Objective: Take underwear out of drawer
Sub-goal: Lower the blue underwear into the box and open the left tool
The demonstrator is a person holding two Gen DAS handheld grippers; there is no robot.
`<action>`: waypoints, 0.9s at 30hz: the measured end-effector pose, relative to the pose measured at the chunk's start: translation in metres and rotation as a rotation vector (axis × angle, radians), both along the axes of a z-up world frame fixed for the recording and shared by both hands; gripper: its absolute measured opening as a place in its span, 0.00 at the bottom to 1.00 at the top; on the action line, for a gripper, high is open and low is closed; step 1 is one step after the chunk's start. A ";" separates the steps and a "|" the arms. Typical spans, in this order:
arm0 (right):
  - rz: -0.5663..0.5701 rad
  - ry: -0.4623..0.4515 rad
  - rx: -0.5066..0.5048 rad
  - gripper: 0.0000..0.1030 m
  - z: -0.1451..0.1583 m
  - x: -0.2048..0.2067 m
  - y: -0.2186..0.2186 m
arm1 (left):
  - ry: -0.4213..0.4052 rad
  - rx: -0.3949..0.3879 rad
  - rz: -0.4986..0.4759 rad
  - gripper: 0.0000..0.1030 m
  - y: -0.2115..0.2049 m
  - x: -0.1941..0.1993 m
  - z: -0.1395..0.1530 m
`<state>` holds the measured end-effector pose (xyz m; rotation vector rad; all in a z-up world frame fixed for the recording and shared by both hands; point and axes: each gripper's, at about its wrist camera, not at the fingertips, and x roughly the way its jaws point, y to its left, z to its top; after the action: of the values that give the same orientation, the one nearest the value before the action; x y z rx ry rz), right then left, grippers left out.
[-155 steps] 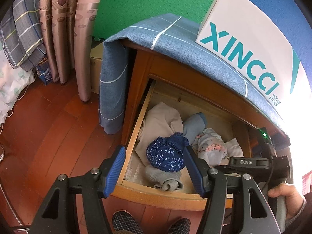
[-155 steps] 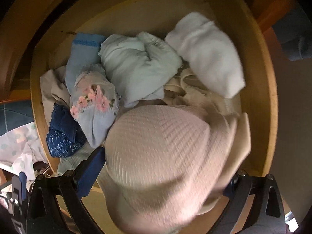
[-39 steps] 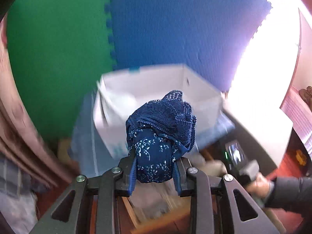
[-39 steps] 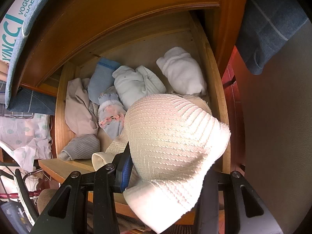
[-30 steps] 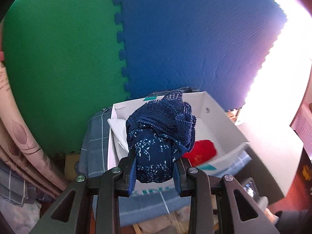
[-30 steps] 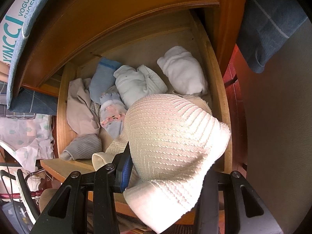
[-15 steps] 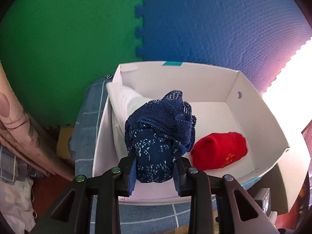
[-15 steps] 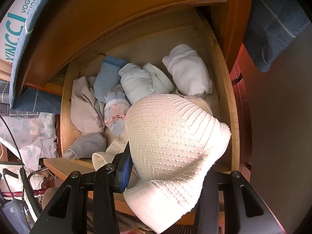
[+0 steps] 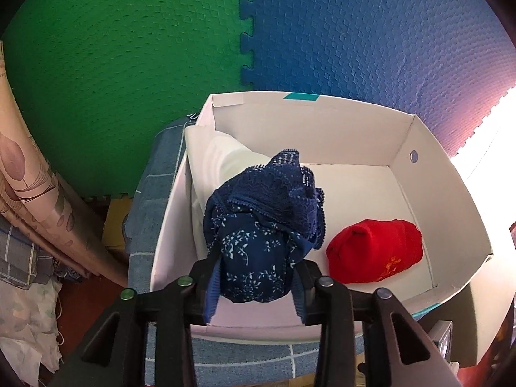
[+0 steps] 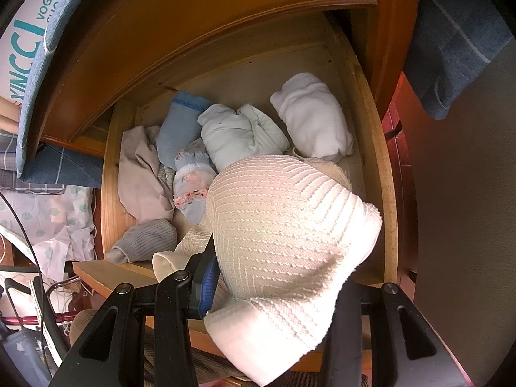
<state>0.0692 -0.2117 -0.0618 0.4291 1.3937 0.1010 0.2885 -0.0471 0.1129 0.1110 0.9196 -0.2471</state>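
Left gripper (image 9: 254,287): held over the near edge of a white box (image 9: 416,148); the jaws are opening, with a navy underwear bundle (image 9: 264,235) between them.
Navy underwear bundle: white floral print low down, lace edge on top; seated between the blue pads (image 9: 211,285). The left pad is seen against the cloth; a narrow gap is seen at the right pad.
White box: open at the top, stood on a blue checked cloth (image 9: 151,193). A teal tape strip is fixed at its far rim and a round hole is punched in its right wall.
Box contents: a red folded garment (image 9: 374,251) lies on the box floor at the right, just beside the navy bundle as viewed; a white folded item (image 9: 219,164) leans along the left wall.
Background, left wrist view: green foam mat (image 9: 122,74) and blue foam mat (image 9: 371,38), joined by interlocking teeth.
Right gripper (image 10: 274,287): held above the front edge of the drawer (image 10: 383,200); the jaws are pinched on a cream knitted garment (image 10: 287,235), which hides the right jaw.
Drawer: pulled out of a wooden cabinet (image 10: 200,25).
Drawer contents: a white roll (image 10: 312,119), a pale bundle (image 10: 238,135), a light blue piece (image 10: 180,125), a floral piece (image 10: 192,180), a beige piece (image 10: 138,174) and a grey ribbed piece (image 10: 145,238), all remaining inside.
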 end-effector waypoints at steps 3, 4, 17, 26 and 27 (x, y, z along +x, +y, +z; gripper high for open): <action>-0.001 0.002 0.004 0.38 0.000 0.000 0.000 | -0.006 0.006 -0.016 0.47 -0.003 -0.002 0.000; -0.001 0.002 0.005 0.38 -0.001 0.000 0.000 | -0.005 0.005 -0.026 0.49 -0.004 -0.003 0.000; 0.005 0.003 -0.007 0.38 -0.002 0.001 0.001 | -0.114 -0.014 -0.036 0.64 0.002 -0.020 0.030; 0.018 -0.011 -0.033 0.38 0.001 0.001 0.005 | -0.209 -0.018 0.025 0.67 0.030 -0.083 0.023; 0.020 -0.015 -0.036 0.38 0.002 0.001 0.006 | -0.195 -0.026 0.035 0.67 0.034 -0.090 0.020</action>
<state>0.0702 -0.2060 -0.0600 0.3839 1.3833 0.0958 0.1986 -0.0128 0.1326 0.0933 0.7235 -0.2119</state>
